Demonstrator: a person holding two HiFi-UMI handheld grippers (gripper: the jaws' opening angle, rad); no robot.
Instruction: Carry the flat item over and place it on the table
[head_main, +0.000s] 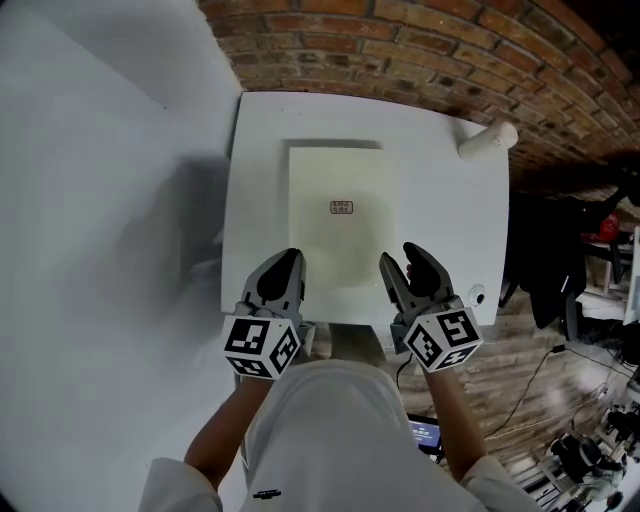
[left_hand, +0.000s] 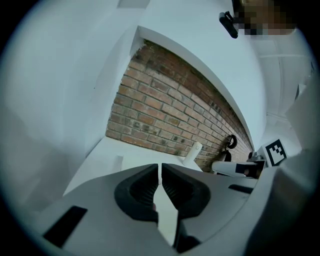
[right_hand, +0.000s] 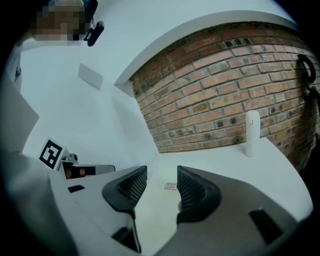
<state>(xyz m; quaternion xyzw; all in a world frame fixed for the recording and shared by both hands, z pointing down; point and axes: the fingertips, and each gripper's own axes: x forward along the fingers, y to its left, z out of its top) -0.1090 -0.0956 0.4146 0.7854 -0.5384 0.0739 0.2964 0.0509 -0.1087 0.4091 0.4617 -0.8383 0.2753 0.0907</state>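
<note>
A white wall (head_main: 100, 200) fills the left. Beside it stands the white bench (head_main: 255, 200), with a brick wall (head_main: 400, 40) along its far side.

The left hand-held gripper (head_main: 290, 262) sits at the near-left corner of the sheet (head_main: 335, 250). In the left gripper view its jaws (left_hand: 160, 170) are pressed almost together, with only a pale slit between the pads. Nothing shows clamped in that slit.

The sheet is cream and rectangular, and it lies flat on the middle of the bench. Its near edge reaches the bench's near edge. A small label (head_main: 341, 207) sits near its centre.

The right hand-held gripper (head_main: 400, 258) rests at the sheet's near-right corner. Its jaws (right_hand: 159, 175) are spread, and between them the sheet (right_hand: 157, 205) and the label (right_hand: 171, 186) show, ungripped.

A white bottle (head_main: 488, 139) stands at the bench's far-right corner, well apart from the sheet and close to the brick. It is upright in the right gripper view (right_hand: 252, 133). Wooden floor (head_main: 520, 370) lies to the right of the bench.
</note>
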